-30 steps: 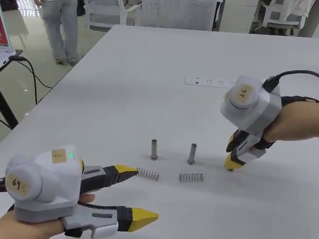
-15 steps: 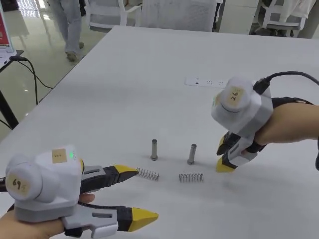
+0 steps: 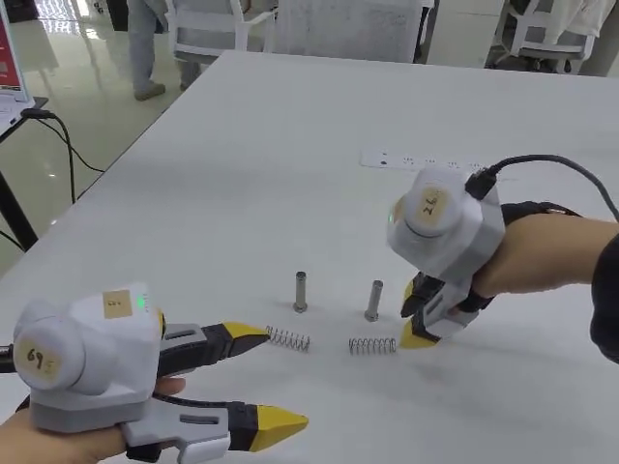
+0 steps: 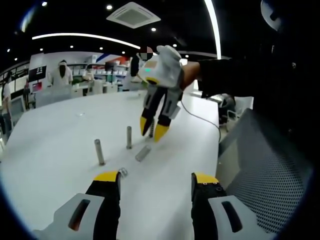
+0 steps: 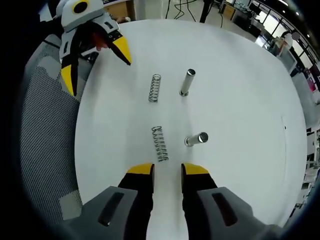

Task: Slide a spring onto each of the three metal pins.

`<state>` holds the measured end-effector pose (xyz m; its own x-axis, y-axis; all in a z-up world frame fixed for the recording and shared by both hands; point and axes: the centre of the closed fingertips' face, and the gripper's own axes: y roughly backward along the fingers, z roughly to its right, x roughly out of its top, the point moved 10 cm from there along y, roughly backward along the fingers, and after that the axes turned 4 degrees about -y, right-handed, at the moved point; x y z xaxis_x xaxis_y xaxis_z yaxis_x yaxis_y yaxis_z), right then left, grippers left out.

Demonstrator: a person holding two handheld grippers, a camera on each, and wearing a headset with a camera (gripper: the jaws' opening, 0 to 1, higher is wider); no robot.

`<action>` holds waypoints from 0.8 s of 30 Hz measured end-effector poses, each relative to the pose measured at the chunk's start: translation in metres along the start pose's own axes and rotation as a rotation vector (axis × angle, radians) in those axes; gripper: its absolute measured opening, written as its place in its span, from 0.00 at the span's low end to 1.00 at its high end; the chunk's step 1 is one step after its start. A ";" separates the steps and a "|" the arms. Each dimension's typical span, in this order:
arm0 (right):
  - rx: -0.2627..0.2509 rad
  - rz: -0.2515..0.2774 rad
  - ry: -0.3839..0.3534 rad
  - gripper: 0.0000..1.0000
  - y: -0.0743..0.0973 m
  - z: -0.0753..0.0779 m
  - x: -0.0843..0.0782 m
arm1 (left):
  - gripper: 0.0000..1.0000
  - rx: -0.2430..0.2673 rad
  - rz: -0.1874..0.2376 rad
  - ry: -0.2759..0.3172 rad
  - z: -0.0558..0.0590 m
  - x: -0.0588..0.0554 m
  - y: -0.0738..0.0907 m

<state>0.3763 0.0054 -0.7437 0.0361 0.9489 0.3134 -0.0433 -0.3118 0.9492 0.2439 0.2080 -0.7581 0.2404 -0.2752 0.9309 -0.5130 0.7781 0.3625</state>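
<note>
Two short metal pins stand upright on the white table, the left pin (image 3: 300, 291) and the right pin (image 3: 373, 300). In front of them lie two small springs, the left spring (image 3: 287, 338) and the right spring (image 3: 372, 344). My right gripper (image 3: 414, 324) is tilted down just right of the right spring, its jaws a little apart with nothing between them. Its own view has that spring (image 5: 160, 143) right ahead of the tips and the pin (image 5: 196, 139) beside it. My left gripper (image 3: 278, 375) rests open at the near left, its upper tip close to the left spring.
A white power strip (image 3: 416, 159) lies farther back on the table (image 3: 290, 145). The table's left edge runs diagonally, with floor, a black cable and a person walking beyond it. White chairs stand behind the far edge.
My right gripper has moved left and slightly down, from right of the pins to beside the right spring. The left gripper, pins and springs have stayed put.
</note>
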 end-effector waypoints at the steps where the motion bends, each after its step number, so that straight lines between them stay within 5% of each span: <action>1: 0.002 -0.003 0.004 0.19 -0.001 -0.001 0.000 | 0.52 0.000 0.000 0.001 0.000 0.000 0.000; 24: 0.020 -0.023 0.054 0.12 -0.026 -0.006 0.008 | 0.50 -0.003 -0.011 -0.001 0.000 -0.001 0.001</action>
<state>0.3713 0.0219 -0.7660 -0.0171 0.9569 0.2899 -0.0227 -0.2903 0.9567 0.2434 0.2087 -0.7584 0.2452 -0.2846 0.9268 -0.5076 0.7768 0.3728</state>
